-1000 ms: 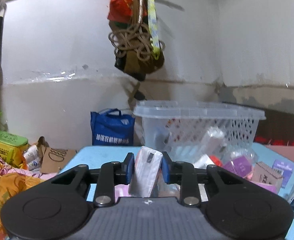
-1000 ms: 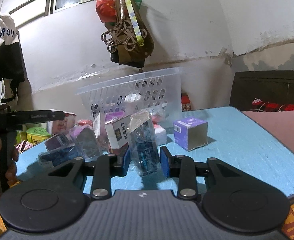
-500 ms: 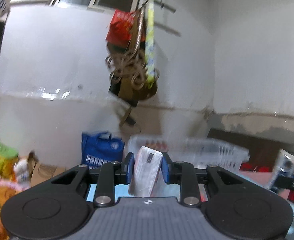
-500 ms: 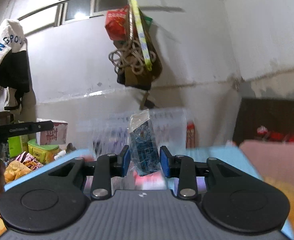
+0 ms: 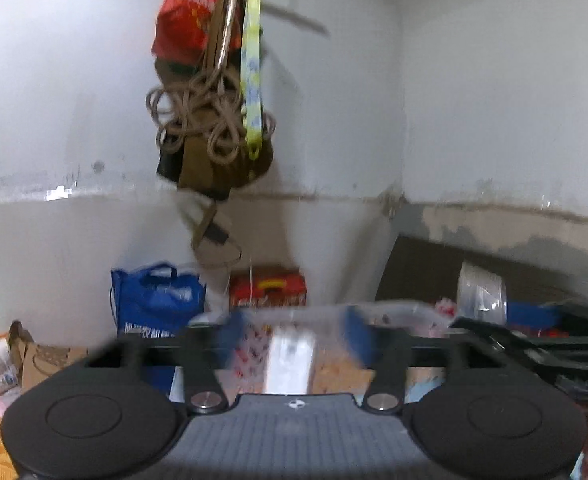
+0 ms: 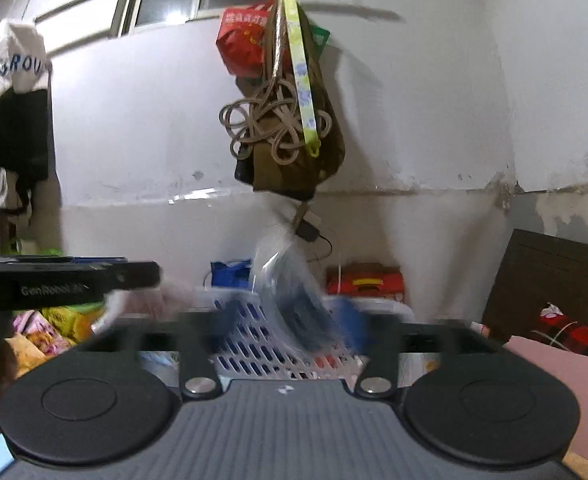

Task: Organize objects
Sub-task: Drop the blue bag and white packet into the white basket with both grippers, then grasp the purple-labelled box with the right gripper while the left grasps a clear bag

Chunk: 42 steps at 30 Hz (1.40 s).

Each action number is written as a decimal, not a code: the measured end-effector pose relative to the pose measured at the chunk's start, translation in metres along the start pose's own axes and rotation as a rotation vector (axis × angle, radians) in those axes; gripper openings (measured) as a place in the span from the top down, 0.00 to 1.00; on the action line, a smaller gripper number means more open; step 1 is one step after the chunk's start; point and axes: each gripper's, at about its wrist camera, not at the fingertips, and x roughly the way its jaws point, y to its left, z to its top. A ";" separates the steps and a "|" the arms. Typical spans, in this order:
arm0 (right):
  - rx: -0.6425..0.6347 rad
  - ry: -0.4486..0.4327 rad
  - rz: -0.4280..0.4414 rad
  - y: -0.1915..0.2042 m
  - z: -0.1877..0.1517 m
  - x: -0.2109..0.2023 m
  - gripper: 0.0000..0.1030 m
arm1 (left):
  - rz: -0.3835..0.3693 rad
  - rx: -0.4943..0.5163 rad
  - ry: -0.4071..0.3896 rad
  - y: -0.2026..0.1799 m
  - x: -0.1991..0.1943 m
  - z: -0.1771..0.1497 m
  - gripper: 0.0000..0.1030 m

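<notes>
a: currently, what was the state of the left gripper (image 5: 294,340)?

b: its jaws stood spread wide. a white packet (image 5: 292,362) sat between them, with a gap on each side. judged released, and likely dropping; blur prevented confirmation.

a: and the right gripper (image 6: 290,320)?

b: same condition, jaws spread apart. a clear bag with a dark blue item (image 6: 294,296) sat between them, tilted and smeared by motion. it appeared free of both pads, though contact on the right side could not be excluded.

a: where was the target container?

b: the white perforated basket (image 6: 262,344) lay directly below and ahead of the right gripper. in the left wrist view its clear rim (image 5: 397,310) showed just beyond the fingertips.

a: which step was in hand?

b: the deposit step, 2 items let go together over the basket.

a: what did the next move call for?

b: 1. confirm both items land inside the rim. 2. withdraw each gripper upward, jaws kept apart, clear of the rim. 3. keep the 2 tools separated; in the right wrist view the left one reached in from the left edge, close by. 4. return for remaining objects.
</notes>
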 end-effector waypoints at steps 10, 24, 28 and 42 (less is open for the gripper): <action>0.057 0.025 -0.112 -0.029 -0.074 -0.087 0.00 | 0.018 -0.056 -0.039 0.032 -0.091 -0.079 0.22; 0.072 0.282 -0.118 -0.023 -0.107 -0.072 0.26 | -0.046 -0.027 0.081 0.017 -0.140 -0.158 0.22; 0.091 0.313 -0.101 -0.027 -0.108 -0.069 0.38 | -0.051 -0.019 0.113 0.017 -0.132 -0.168 0.22; 0.078 0.246 -0.093 -0.026 -0.109 -0.076 0.57 | -0.028 -0.045 0.107 0.027 -0.135 -0.166 0.67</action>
